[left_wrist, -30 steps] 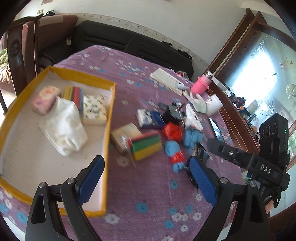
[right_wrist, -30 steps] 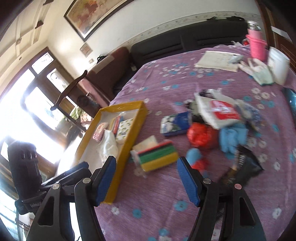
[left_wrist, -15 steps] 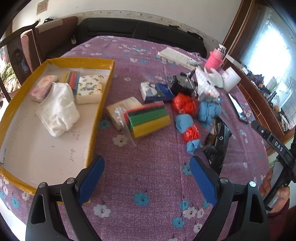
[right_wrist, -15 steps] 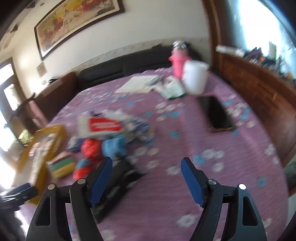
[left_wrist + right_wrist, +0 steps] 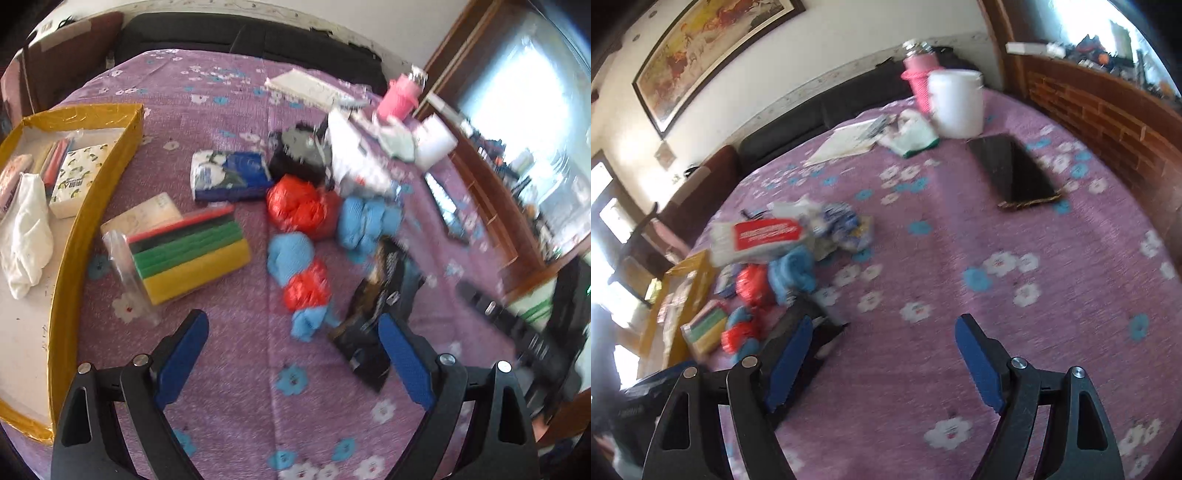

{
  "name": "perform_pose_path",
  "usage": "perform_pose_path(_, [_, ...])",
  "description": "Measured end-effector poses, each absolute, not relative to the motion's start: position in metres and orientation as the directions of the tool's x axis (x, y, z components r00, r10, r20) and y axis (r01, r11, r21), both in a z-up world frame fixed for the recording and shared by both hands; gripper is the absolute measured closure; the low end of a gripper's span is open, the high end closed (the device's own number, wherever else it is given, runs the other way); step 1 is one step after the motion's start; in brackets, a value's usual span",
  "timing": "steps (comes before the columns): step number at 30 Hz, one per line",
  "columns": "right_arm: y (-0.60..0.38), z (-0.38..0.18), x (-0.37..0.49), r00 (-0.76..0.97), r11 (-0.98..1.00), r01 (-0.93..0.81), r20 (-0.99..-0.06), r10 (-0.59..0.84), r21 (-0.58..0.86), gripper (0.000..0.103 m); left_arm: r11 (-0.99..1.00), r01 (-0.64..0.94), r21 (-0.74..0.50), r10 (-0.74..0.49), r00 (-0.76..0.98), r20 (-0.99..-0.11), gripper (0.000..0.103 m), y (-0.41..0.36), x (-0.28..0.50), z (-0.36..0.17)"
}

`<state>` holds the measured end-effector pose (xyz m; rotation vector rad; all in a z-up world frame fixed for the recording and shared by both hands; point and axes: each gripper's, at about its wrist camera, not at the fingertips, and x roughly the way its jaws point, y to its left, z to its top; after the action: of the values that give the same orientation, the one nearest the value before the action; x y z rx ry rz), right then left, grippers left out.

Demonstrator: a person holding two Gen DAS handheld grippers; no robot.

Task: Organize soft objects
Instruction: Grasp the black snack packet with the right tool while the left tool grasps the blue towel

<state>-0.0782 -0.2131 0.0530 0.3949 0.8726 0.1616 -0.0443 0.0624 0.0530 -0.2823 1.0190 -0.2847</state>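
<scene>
Left gripper: jaws spread wide, holding nothing, above bare cloth just short of the pile.
Right gripper: jaws spread, holding nothing; its left finger overlaps the black pouch in the view, contact unclear.
Tray: yellow wall runs along the table's left side; inside lie a white cloth, a tissue pack and other packs.
Sponges: stacked red, green and yellow, just right of the tray wall, touching a flat cream pack.
Pile: red bag, blue cloth and a small blue-red bundle crowd together mid-table.
Open room: bare tablecloth is widest on the right, between the pile and the dark phone; a strip lies near the front edge.
Far edge: pink bottle and white tub stand together.
Change: the left camera has closed in on the pile since half a second ago; the right view still faces the table's right half.
</scene>
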Motion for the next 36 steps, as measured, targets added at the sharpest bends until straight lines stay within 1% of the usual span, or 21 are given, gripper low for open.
perform_pose_path(3, [-0.186,0.049,-0.071,0.563,0.883,-0.044,-0.719,0.408,0.467,0.019,0.929,0.081,-0.361,-0.349,0.518,-0.781,0.010,0.068,-0.044,0.059])
perform_pose_path(5, [-0.168,0.044,-0.064,0.528,0.881,-0.054,-0.735,0.425,0.471,0.020,0.933,0.069,-0.352,-0.336,0.512,-0.790,0.010,0.071,-0.043,0.058])
perform_pose_path(6, [-0.159,0.041,-0.059,0.510,0.890,-0.048,-0.755,0.411,0.453,0.020,0.934,0.062,-0.353,-0.334,0.508,-0.794,0.010,0.072,-0.042,0.058])
perform_pose_path(7, [-0.152,0.038,-0.055,0.501,0.902,-0.045,-0.771,0.393,0.430,0.022,0.932,0.059,-0.356,-0.336,0.504,-0.796,0.010,0.073,-0.042,0.057])
perform_pose_path(9, [-0.136,0.030,-0.049,0.473,0.931,-0.050,-0.813,0.340,0.360,0.032,0.932,0.064,-0.356,-0.339,0.496,-0.799,0.010,0.073,-0.040,0.057])
perform_pose_path(10, [-0.132,0.027,-0.047,0.457,0.938,-0.049,-0.827,0.328,0.345,0.045,0.934,0.072,-0.349,-0.337,0.493,-0.802,0.010,0.071,-0.039,0.056])
perform_pose_path(11, [-0.131,0.027,-0.048,0.462,0.947,-0.047,-0.834,0.302,0.317,0.055,0.936,0.085,-0.342,-0.338,0.491,-0.803,0.010,0.068,-0.038,0.056])
perform_pose_path(12, [-0.130,0.028,-0.049,0.461,0.955,-0.054,-0.841,0.283,0.292,0.062,0.938,0.101,-0.332,-0.338,0.488,-0.805,0.010,0.064,-0.037,0.055])
perform_pose_path(13, [-0.131,0.029,-0.050,0.453,0.955,-0.059,-0.845,0.285,0.290,0.066,0.940,0.113,-0.321,-0.335,0.483,-0.809,0.010,0.059,-0.035,0.054])
perform_pose_path(18, [-0.159,0.032,-0.061,0.470,0.978,-0.012,-0.862,0.190,0.210,0.067,0.942,0.137,-0.305,-0.334,0.452,-0.827,0.011,0.040,-0.019,0.040])
perform_pose_path(21, [-0.179,0.032,-0.066,0.475,0.979,0.023,-0.864,0.167,0.202,0.067,0.951,0.140,-0.274,-0.308,0.436,-0.846,0.011,0.029,-0.008,0.028])
perform_pose_path(24, [-0.193,0.032,-0.068,0.480,0.979,0.038,-0.863,0.158,0.200,0.067,0.963,0.145,-0.227,-0.267,0.424,-0.865,0.011,0.018,-0.001,0.017])
perform_pose_path(26, [-0.197,0.032,-0.069,0.481,0.979,0.038,-0.862,0.159,0.201,0.067,0.973,0.168,-0.157,-0.218,0.449,-0.867,0.011,0.007,-0.002,0.014])
perform_pose_path(27, [-0.196,0.032,-0.070,0.481,0.980,0.036,-0.862,0.156,0.198,0.067,0.975,0.177,-0.132,-0.199,0.454,-0.869,0.012,0.004,-0.003,0.014])
perform_pose_path(28, [-0.194,0.032,-0.069,0.481,0.981,0.033,-0.863,0.154,0.193,0.067,0.977,0.188,-0.103,-0.181,0.465,-0.867,0.017,0.000,-0.007,0.014])
perform_pose_path(29, [-0.192,0.033,-0.070,0.479,0.981,0.027,-0.864,0.156,0.192,0.068,0.977,0.200,-0.078,-0.166,0.478,-0.863,0.039,-0.002,-0.010,0.015])
perform_pose_path(30, [-0.190,0.033,-0.071,0.477,0.980,0.019,-0.863,0.165,0.197,0.070,0.975,0.216,-0.053,-0.154,0.485,-0.861,0.066,-0.004,-0.014,0.016])
perform_pose_path(31, [-0.187,0.034,-0.071,0.475,0.979,0.009,-0.862,0.176,0.205,0.070,0.970,0.234,-0.065,-0.172,0.474,-0.863,0.069,-0.003,-0.018,0.019])
perform_pose_path(33, [-0.181,0.037,-0.074,0.476,0.978,-0.008,-0.859,0.187,0.209,0.071,0.960,0.244,-0.134,-0.237,0.466,-0.852,0.069,0.007,-0.027,0.026])
perform_pose_path(36, [-0.167,0.047,-0.079,0.490,0.979,-0.044,-0.849,0.195,0.199,0.072,0.953,0.242,-0.182,-0.283,0.498,-0.820,0.068,0.029,-0.044,0.043])
